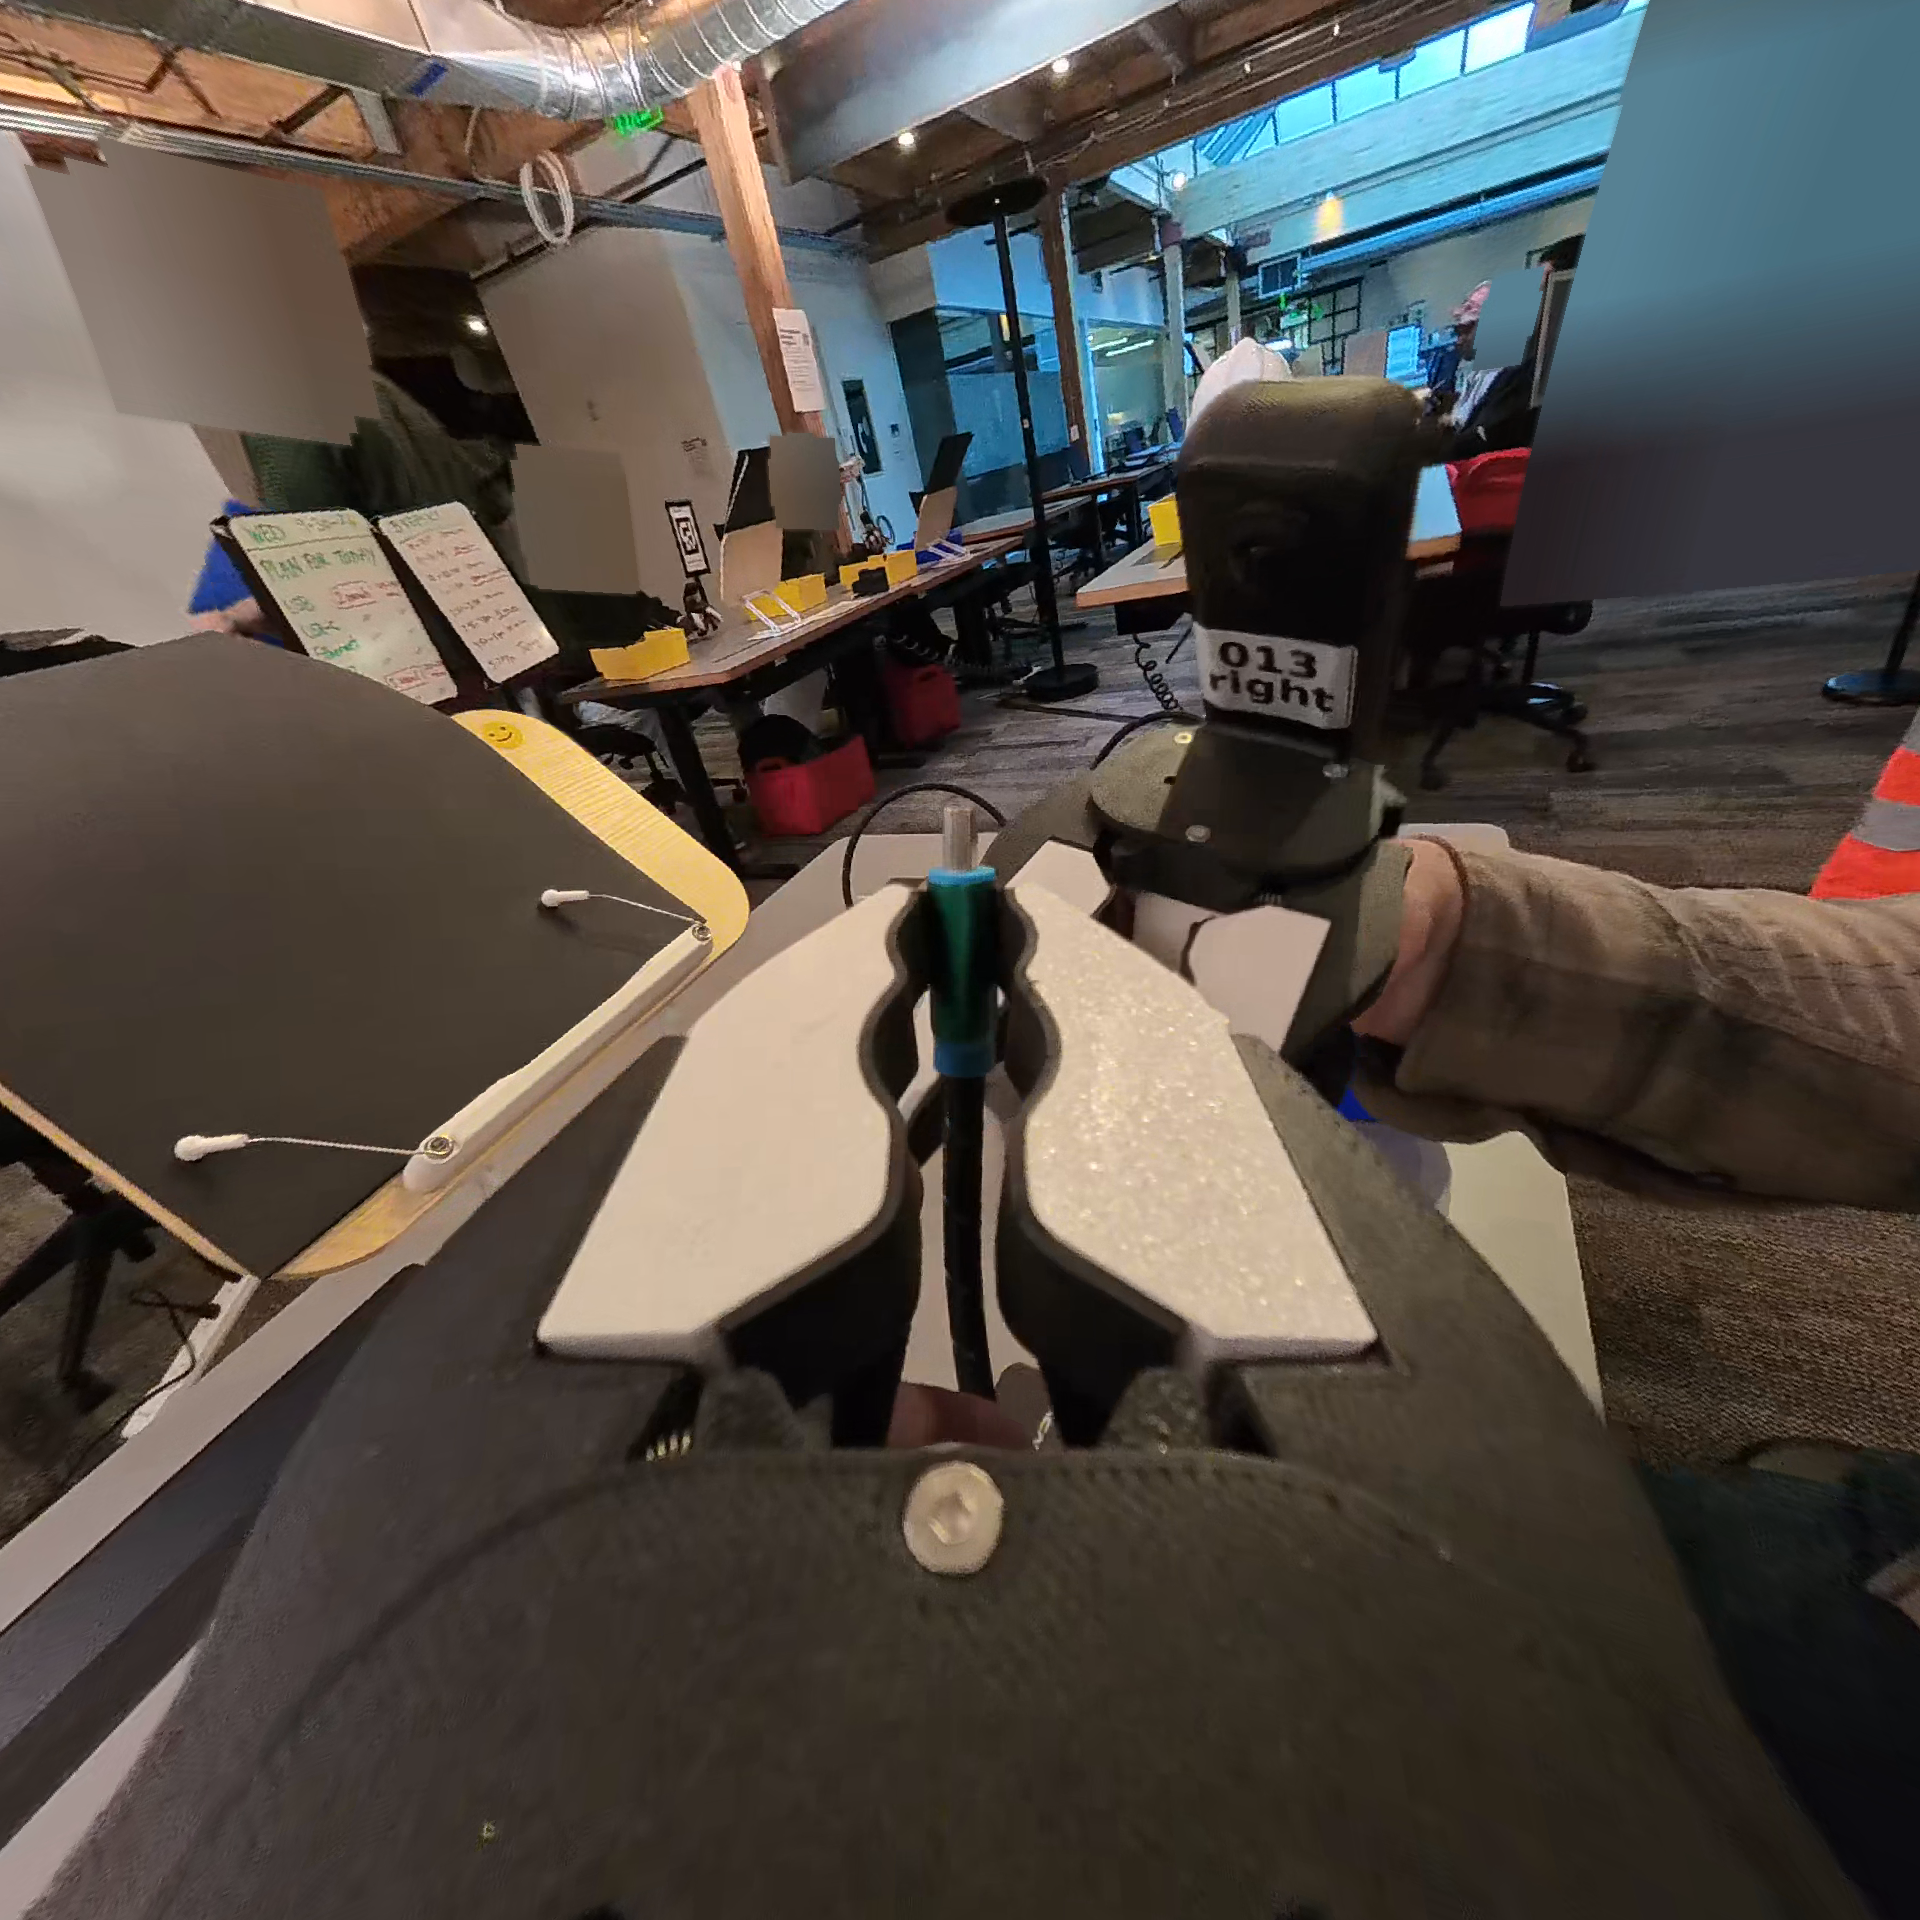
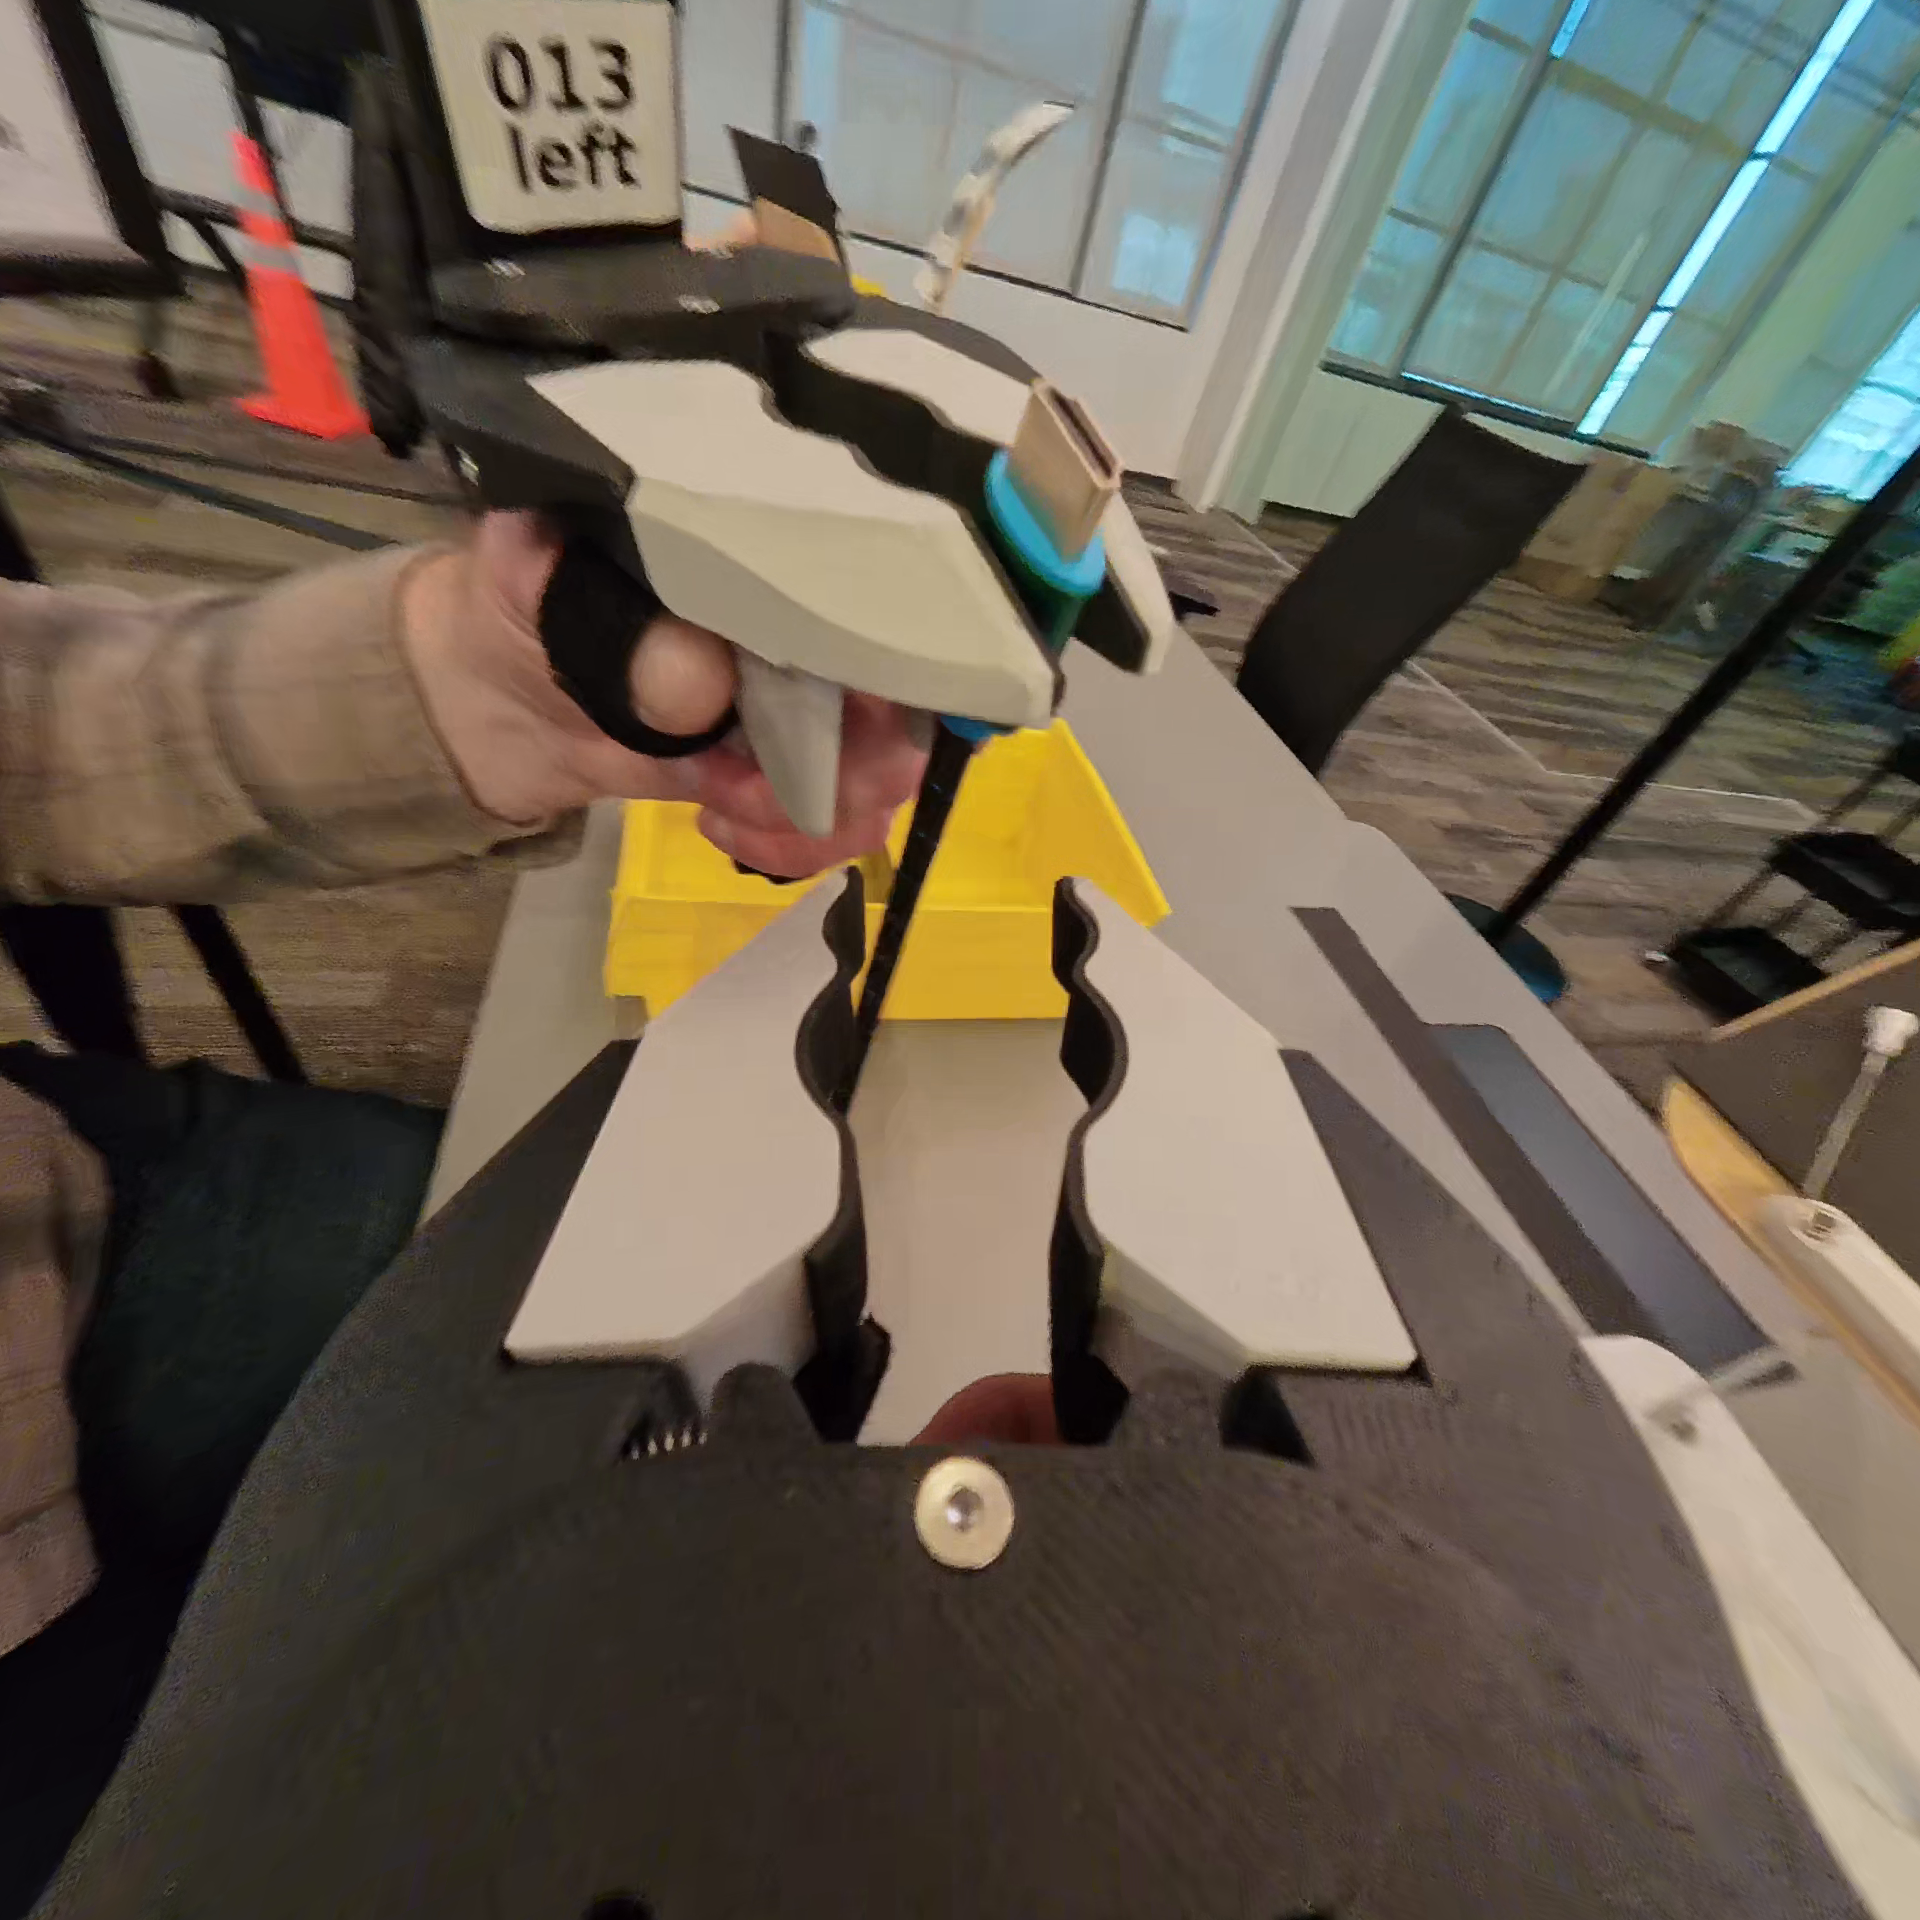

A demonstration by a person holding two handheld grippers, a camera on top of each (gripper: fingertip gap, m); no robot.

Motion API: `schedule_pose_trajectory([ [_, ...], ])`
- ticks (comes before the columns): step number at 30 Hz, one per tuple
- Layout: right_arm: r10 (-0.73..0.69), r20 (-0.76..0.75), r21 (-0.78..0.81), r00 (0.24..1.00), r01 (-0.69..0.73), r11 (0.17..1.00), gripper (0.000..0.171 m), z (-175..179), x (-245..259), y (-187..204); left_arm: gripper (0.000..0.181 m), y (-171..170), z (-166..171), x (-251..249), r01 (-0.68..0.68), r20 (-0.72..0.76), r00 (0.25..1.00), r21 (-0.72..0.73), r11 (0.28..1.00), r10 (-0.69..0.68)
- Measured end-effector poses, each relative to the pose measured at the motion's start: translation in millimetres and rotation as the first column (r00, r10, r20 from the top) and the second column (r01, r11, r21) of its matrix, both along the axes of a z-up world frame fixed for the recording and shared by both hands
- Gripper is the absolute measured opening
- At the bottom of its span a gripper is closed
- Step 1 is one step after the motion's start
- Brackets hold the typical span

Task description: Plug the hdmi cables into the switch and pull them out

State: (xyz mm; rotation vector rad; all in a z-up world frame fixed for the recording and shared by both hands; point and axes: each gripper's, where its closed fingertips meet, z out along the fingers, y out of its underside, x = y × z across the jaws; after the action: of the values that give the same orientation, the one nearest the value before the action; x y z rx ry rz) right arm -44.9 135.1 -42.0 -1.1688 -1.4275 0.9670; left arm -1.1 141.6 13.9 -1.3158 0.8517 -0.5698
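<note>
Between the fingers of the left tool (image 1: 961,935) we see the HDMI plug (image 1: 961,961), its teal body clamped by the closed jaws and its metal tip projecting past the fingertips. From the plug, the black cable (image 1: 966,1226) runs back through the gap between the fingers toward the tool's base. Right of the plug, the right tool (image 1: 1288,665) stands nearly upright, gripped by a hand (image 1: 1403,966) in a grey-brown sleeve. Left of the plug, a black board (image 1: 260,914) with a pale wooden edge lies tilted, two white pins tethered to it by thin wires.

Seen from the right wrist view, the plug (image 2: 1049,509) points up and to the right, held off the grey counter (image 2: 1299,852); the left tool (image 2: 1070,582) pinches it while a hand (image 2: 582,707) squeezes the trigger. Below the plug sits a yellow bin (image 2: 1029,914) on the counter. The cable (image 2: 904,894) drops from the plug, passes in front of the bin and enters the gap of the right tool (image 2: 956,914), whose jaws stand apart; we cannot tell whether the cable touches its left finger. No switch is in view.
</note>
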Motion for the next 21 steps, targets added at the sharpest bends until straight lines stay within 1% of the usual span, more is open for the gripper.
schedule_pose_trajectory([
  [1, 0.009, -0.007, -0.013, 1.000, -0.009, 1.000, 0.036, 1.3, 0.6, -0.9, 0.011, 0.7, -1.3, -0.2, -0.002, -0.006, 1.000, -0.001, 1.000, 0.002],
  [5, 0.015, -0.027, -0.061, 1.000, -0.017, 0.998, 0.035, 1.7, 0.7, 0.6, 0.011, -3.0, -3.5, 5.1, 0.037, -0.004, 0.999, -0.018, 0.999, -0.037],
  [8, 0.015, -0.008, -0.047, 1.000, -0.016, 0.999, 0.033, -6.5, -6.4, -2.0, 0.011, -10.5, -4.7, 14.3, 0.071, -0.026, 0.997, -0.002, 0.997, -0.071],
  [11, 0.040, -0.018, -0.025, 0.999, -0.041, 0.999, 0.024, -10.1, -13.0, -8.8, 0.011, -15.2, -5.4, 19.8, 0.085, -0.045, 0.995, 0.011, 0.996, -0.085],
  [12, 0.049, -0.036, -0.017, 0.998, -0.049, 0.999, 0.018, -9.4, -14.1, -10.2, 0.011, -15.1, -4.9, 19.6, 0.080, -0.049, 0.996, 0.018, 0.997, -0.079],
  [13, 0.052, -0.052, -0.013, 0.997, -0.052, 0.999, 0.006, -8.5, -14.9, -10.2, 0.012, -15.2, -3.9, 18.8, 0.078, -0.046, 0.996, 0.023, 0.997, -0.077],
  [14, 0.039, -0.063, -0.006, 0.997, -0.039, 0.999, 0.003, -7.9, -15.1, -7.6, 0.012, -15.0, -3.2, 17.6, 0.077, -0.045, 0.996, 0.025, 0.997, -0.076],
  [16, -0.001, -0.051, 0.057, 0.999, 0.004, 0.998, 0.002, -9.0, -14.6, -1.5, 0.011, -13.0, -2.9, 14.0, 0.068, -0.044, 0.997, 0.027, 0.997, -0.067],
  [18, -0.090, -0.018, 0.166, 0.996, 0.092, 0.982, 0.003, -10.9, -12.6, 10.2, 0.012, -10.3, -4.2, 11.4, 0.059, -0.049, 0.997, 0.030, 0.998, -0.058],
  [19, -0.147, -0.004, 0.236, 0.989, 0.144, 0.961, 0.002, -11.2, -10.7, 17.7, 0.013, -9.4, -5.8, 10.7, 0.057, -0.060, 0.997, 0.034, 0.998, -0.055],
  [21, -0.272, -0.004, 0.386, 0.962, 0.252, 0.887, 0.002, -8.9, -4.4, 34.7, 0.015, -7.9, -8.1, 9.2, 0.052, -0.074, 0.996, 0.034, 0.998, -0.049],
])
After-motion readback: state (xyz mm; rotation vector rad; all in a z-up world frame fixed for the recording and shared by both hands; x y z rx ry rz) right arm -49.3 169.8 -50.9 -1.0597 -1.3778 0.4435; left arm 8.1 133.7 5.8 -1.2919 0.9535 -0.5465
